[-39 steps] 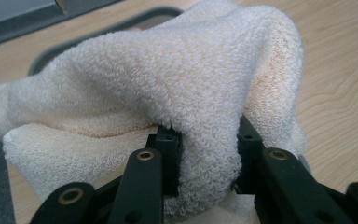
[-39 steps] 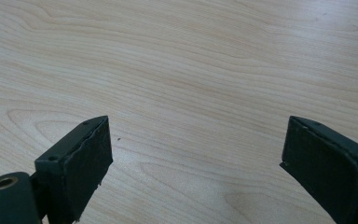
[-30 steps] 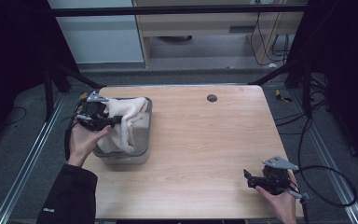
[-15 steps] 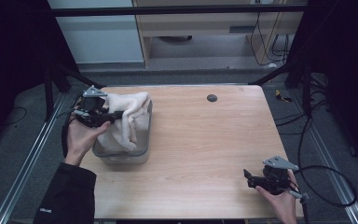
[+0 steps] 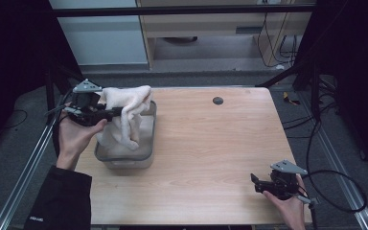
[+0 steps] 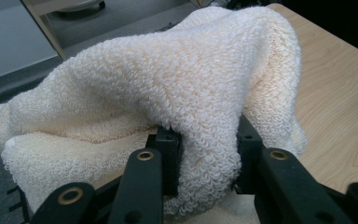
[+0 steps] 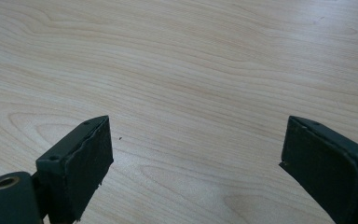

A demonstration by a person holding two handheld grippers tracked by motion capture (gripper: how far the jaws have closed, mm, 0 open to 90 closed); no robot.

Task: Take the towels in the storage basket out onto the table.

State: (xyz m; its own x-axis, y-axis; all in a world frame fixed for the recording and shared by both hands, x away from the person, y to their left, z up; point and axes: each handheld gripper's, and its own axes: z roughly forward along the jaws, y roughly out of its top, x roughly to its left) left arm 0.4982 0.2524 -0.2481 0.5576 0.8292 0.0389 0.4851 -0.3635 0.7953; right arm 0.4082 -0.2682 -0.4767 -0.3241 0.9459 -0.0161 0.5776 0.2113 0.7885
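The towel (image 5: 124,117) drapes over the bin (image 5: 146,155), hiding its inside and most of its rim. In the left gripper view the towel covers the left gripper's (image 6: 205,154) fingertips and runs off the left edge. The dark disc (image 5: 217,100) on the table (image 5: 211,158) is too small to identify.

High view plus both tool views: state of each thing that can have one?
towel: pinched in a fold, partly lifted out, lower end in the bin
bin: upright on the table, open top, holds the towel's lower part
left tool: shut on the towel, held above the bin
right tool: open, nothing between the jaws, over bare table
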